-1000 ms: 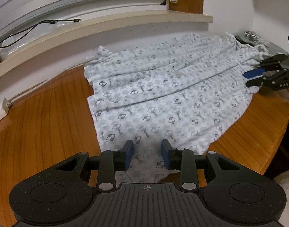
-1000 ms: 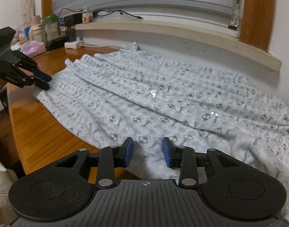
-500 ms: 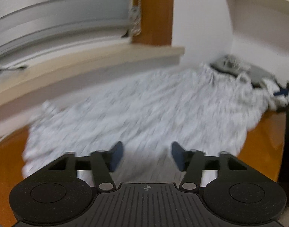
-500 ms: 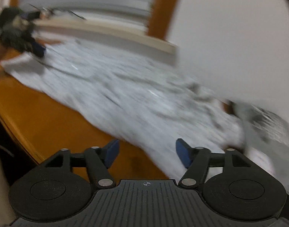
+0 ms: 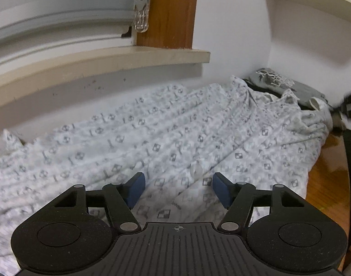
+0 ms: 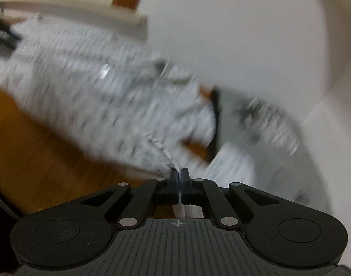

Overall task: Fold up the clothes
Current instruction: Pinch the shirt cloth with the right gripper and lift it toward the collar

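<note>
Warm brown wood shows at the edges of the desk (image 5: 322, 179), which runs under a pale window sill (image 5: 106, 62) and a white wall. Spread across most of the desk lies a white patterned garment (image 5: 175, 138), wrinkled in long ridges, its far end bunched against a grey cloth (image 5: 290, 87) in the corner.

Over the near part of the fabric, the left tool (image 5: 177, 192) has its blue pads (image 5: 135, 189) wide apart, with nothing between them.

From the right wrist view everything is smeared by motion. The right tool (image 6: 179, 177) has its pads pressed together, clamped on an edge of the garment (image 6: 102, 96), and a thin strip of white cloth passes between them. Beyond it the fabric stretches away leftward over the desk (image 6: 33, 147).
</note>
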`<move>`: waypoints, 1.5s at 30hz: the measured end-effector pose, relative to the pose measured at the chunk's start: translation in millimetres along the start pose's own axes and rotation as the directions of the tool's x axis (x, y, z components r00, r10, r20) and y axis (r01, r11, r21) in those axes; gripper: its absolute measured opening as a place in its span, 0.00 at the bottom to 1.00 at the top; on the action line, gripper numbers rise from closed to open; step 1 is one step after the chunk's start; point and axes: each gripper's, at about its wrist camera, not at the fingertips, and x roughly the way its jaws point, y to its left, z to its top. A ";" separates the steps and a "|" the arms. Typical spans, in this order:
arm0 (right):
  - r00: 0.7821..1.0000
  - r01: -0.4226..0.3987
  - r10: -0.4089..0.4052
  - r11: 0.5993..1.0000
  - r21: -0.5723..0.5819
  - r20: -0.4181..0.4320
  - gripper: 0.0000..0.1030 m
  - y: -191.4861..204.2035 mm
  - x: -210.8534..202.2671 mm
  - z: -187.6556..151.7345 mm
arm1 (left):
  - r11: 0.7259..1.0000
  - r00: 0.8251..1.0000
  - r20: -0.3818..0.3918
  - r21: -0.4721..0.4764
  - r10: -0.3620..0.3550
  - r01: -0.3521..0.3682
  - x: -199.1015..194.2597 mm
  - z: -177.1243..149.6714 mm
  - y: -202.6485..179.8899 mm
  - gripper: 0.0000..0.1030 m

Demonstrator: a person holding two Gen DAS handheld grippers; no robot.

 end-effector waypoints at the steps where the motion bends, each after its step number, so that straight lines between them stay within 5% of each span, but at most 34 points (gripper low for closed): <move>1: 0.999 0.033 -0.033 0.999 -0.007 0.030 0.02 -5.7 -1.4 15.3 | 1.000 1.000 0.005 -0.008 -0.011 0.011 -0.5 0.0 2.3 0.68; 7: 0.945 0.231 -0.198 0.967 -0.105 0.259 0.02 -8.6 23.7 137.9 | 0.999 0.999 0.009 -0.032 -0.040 0.040 -1.5 0.2 7.6 0.69; 10: 0.881 0.314 -0.250 0.944 -0.098 0.402 0.04 12.2 51.6 202.2 | 0.999 0.999 0.011 -0.025 -0.039 0.039 -2.4 -0.2 6.9 0.70; 14: 0.895 0.273 -0.202 0.953 -0.128 0.398 0.31 44.2 93.7 242.8 | 1.000 1.000 0.010 -0.012 -0.023 0.024 -3.3 -0.7 4.1 0.72; 17: 0.966 0.124 -0.084 0.980 -0.156 0.244 0.31 54.2 120.4 230.7 | 1.000 1.000 0.008 -0.007 -0.013 0.013 -3.6 -0.9 2.9 0.72; 20: 0.992 -0.014 0.026 0.995 -0.102 0.123 0.31 51.1 128.7 199.5 | 1.000 1.000 0.006 -0.013 -0.010 0.010 -3.2 -1.0 4.5 0.74; 25: 0.979 -0.198 0.192 0.977 0.086 0.071 0.33 45.1 113.1 144.6 | 1.000 1.000 0.001 -0.004 -0.007 0.007 -9.6 -5.1 1.8 0.76; 30: 0.932 -0.358 0.358 0.892 0.278 0.052 0.35 39.2 97.6 89.6 | 1.000 1.000 0.015 -0.017 0.025 -0.025 -29.0 -16.4 1.1 0.76; 34: 0.901 -0.422 0.431 0.854 0.305 0.038 0.49 50.2 83.2 71.3 | 0.998 0.998 0.020 -0.015 0.062 -0.062 -40.4 -22.1 2.0 0.77; 37: 0.899 -0.420 0.437 0.849 0.321 0.020 0.44 48.9 78.9 62.5 | 0.998 0.998 0.010 -0.020 0.065 -0.065 -42.4 -23.2 6.6 0.78; 38: 0.898 -0.421 0.438 0.846 0.327 0.023 0.32 47.5 78.7 62.6 | 0.997 0.998 0.003 -0.033 0.066 -0.065 -42.4 -23.5 9.8 0.78; 39: 0.898 -0.422 0.439 0.843 0.333 0.026 0.06 46.1 78.5 62.7 | 0.997 0.998 -0.006 -0.046 0.062 -0.062 -42.3 -23.8 12.9 0.78; 42: 0.901 -0.431 0.418 0.834 0.344 0.115 0.06 33.6 63.6 74.3 | 0.996 0.999 -0.001 -0.080 0.041 -0.041 -44.5 -24.1 20.0 0.78; 45: 0.901 -0.433 0.395 0.828 0.357 0.176 0.23 24.9 50.7 79.6 | 0.996 0.999 -0.006 -0.074 0.044 -0.045 -44.4 -24.3 19.5 0.78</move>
